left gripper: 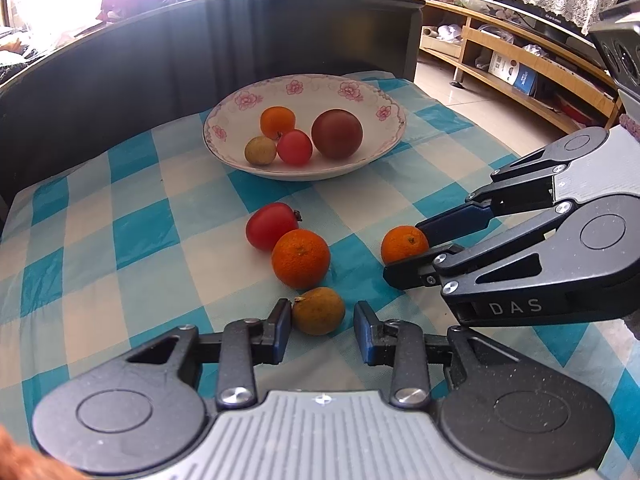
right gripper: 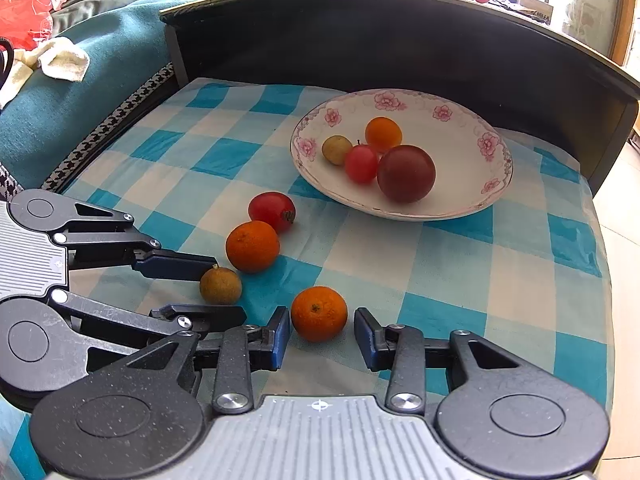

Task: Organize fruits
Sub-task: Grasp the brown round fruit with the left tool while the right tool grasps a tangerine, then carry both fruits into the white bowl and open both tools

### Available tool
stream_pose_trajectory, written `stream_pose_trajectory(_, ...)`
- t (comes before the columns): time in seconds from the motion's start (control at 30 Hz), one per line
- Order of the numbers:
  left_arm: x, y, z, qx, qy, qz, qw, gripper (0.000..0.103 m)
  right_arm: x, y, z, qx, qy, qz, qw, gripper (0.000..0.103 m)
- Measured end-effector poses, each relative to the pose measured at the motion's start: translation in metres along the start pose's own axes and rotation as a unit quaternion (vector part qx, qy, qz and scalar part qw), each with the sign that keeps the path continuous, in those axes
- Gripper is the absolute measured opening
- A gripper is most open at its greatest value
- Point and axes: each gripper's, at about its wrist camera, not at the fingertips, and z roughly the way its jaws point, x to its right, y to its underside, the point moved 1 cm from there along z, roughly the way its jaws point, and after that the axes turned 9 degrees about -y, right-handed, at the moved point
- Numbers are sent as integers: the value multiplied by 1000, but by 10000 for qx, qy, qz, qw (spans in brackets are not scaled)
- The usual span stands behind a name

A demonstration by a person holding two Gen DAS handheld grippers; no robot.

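i use the flowered bowl point(left gripper: 386, 151) as the landmark. it already holds four fruits. four more lie on the checked cloth point(left gripper: 120, 208) of the counter, on my side of the bowl.

left claw point(left gripper: 322, 334): open, straddling the brown longan point(left gripper: 319, 311); the left pad looks just about touching, the right pad is apart.

right claw point(right gripper: 322, 336): open, straddling the small mandarin point(right gripper: 319, 313), nothing gripped.

handling, in my judgement: both fruits are light and round, so they roll easily. the longan shell is thin and brittle; the mandarin skin is soft and bruises. i take each across its widest middle, closing gently.

the larger mandarin point(left gripper: 301, 258) and red tomato point(left gripper: 270, 225) lie between the longan and the bowl.
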Motion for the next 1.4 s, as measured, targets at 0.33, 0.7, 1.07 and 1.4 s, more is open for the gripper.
stream_pose_trajectory(0.33, -4, -7, -7, 84, 42, -34, 10000, 37, -2, -2, -2, -15, 15, -20, 10000, 24)
stream_pose_trajectory(0.7, -8, -26, -18, 371, 18, -107, 9993, 37, -2, -10, -20, 270, 11, 95, 9996, 23)
stream_pose_trajectory(1.07, -9, -65, -13, 843, -163, -138, 9962, 37, 13, -35, -29, 730, 274, 246, 9967, 25)
stream_pose_trajectory(1.4, -11, -78, 6, 916, -240, -169, 9954, 37, 35, -47, -19, 891, 528, 443, 9936, 25)
